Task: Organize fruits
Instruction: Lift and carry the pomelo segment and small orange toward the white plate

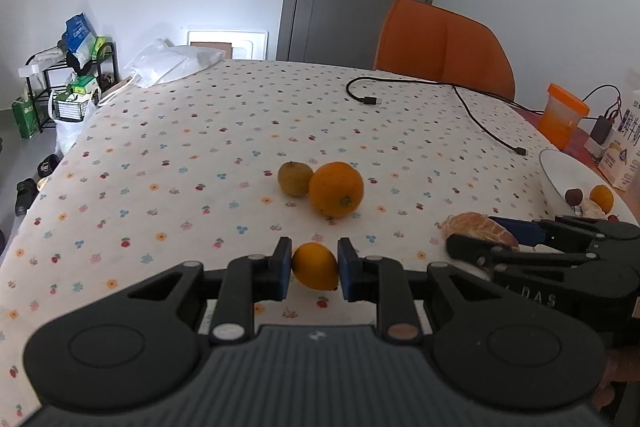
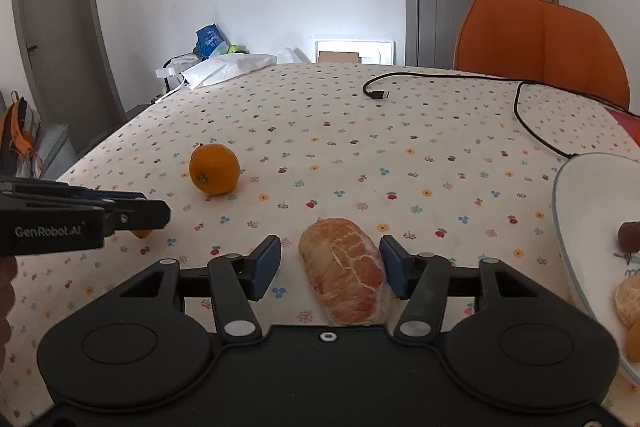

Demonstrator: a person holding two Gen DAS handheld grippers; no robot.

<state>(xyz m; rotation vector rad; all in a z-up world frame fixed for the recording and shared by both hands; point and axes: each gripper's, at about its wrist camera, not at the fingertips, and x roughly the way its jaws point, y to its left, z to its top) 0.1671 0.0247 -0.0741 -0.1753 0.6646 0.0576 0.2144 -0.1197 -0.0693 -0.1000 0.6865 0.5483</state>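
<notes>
- Left wrist view: the left gripper (image 1: 315,269) has its two blue pads pressed on a small yellow-orange fruit (image 1: 315,266), so it is clamped on this fruit, low over the dotted tablecloth (image 1: 160,167).
- At 12 o'clock from it, a kiwi (image 1: 295,178) and a big orange (image 1: 336,189) lie touching each other on the cloth.
- At 3 o'clock the right gripper (image 1: 486,239) comes in from the side, around a peeled citrus piece (image 1: 478,229). Behind it is the white bowl (image 1: 550,167), which already holds some fruits.
- Right wrist view: the right gripper (image 2: 329,269) stands apart. The peeled citrus piece (image 2: 346,271) lies between the fingers, touching or almost touching the right pad, with a clear gap at the left pad.
- The bowl (image 2: 580,227) is at 3 o'clock, near the gripper. The orange (image 2: 214,169) is at 10 o'clock, and the left gripper (image 2: 152,223) is at 9 o'clock.
- Risks, as I judge: the peeled piece is soft, so a strong closing may crush it, and closing off-centre may push it sideways.
- The small fruit is round and held only at two sides, so it may slip out during the carry.
- Both tools probably go toward the same bowl, so they may collide.
</notes>
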